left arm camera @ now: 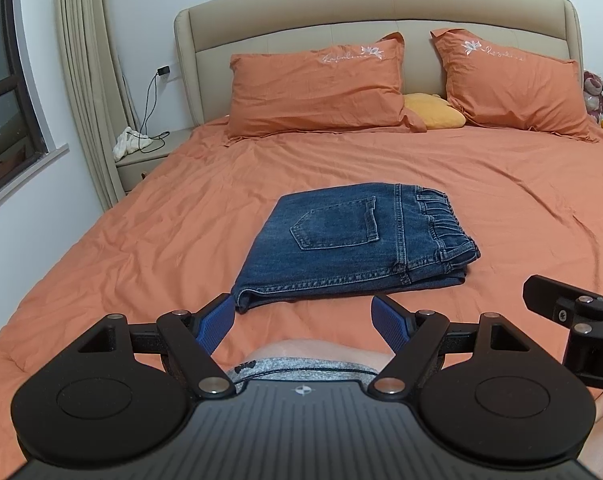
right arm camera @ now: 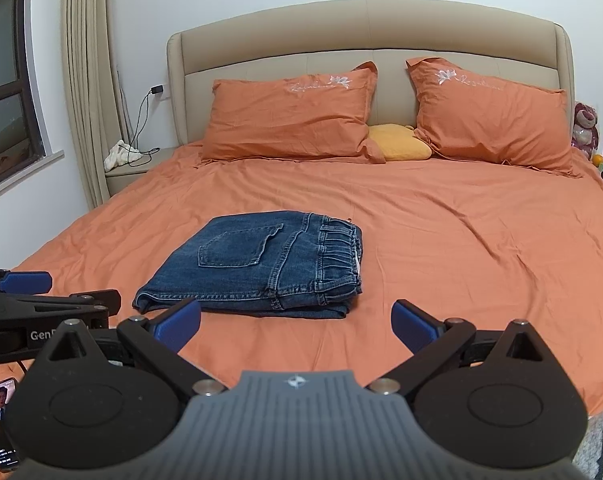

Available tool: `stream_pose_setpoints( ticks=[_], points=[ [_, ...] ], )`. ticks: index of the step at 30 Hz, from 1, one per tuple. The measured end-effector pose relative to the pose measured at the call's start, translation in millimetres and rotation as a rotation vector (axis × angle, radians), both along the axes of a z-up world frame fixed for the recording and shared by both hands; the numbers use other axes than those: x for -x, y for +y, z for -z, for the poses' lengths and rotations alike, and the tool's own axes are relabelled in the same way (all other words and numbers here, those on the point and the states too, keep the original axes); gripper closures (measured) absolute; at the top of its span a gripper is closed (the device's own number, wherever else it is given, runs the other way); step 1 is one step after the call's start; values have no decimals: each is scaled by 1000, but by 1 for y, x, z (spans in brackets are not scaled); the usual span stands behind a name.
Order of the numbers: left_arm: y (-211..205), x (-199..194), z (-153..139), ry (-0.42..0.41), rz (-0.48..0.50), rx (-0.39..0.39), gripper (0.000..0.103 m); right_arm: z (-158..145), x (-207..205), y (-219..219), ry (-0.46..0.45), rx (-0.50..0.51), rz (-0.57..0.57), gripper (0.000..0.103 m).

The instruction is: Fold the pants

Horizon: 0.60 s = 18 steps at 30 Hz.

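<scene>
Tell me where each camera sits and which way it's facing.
Left wrist: rides the left tool, open, facing the folded jeans and headboard; the right tool's edge shows at right.
Right wrist: rides the right tool, open, same heading; the left tool shows at left.
Shared: jeans, orange bed, pillows.

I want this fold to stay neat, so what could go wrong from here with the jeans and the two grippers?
1. The folded jeans lie on a soft, wrinkled orange duvet; any further pinch may catch bedding along with denim.
2. The stacked layers look uneven at the waistband end, so a nudge could slide them apart.
3. Both the left gripper and the right gripper hang open close to the near edge; moving forward could push the stack.
</scene>
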State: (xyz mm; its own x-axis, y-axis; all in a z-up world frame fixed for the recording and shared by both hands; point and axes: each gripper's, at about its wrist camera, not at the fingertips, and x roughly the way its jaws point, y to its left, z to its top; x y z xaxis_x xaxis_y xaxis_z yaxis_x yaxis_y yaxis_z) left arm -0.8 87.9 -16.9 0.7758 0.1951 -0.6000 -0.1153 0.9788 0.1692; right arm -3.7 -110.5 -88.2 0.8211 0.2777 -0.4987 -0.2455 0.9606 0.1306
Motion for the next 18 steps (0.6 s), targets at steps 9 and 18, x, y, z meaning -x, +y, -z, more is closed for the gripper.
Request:
stream_pose_setpoints(
  ticks=[9, 18],
  points=[
    [3, 0, 1, -4, 6, -2, 12, 0, 0, -1, -1, -1, -3, 6],
    [3, 0, 1, -7, 9, -8, 12, -1, 0, -1, -2, -1, -4, 6]
  ],
)
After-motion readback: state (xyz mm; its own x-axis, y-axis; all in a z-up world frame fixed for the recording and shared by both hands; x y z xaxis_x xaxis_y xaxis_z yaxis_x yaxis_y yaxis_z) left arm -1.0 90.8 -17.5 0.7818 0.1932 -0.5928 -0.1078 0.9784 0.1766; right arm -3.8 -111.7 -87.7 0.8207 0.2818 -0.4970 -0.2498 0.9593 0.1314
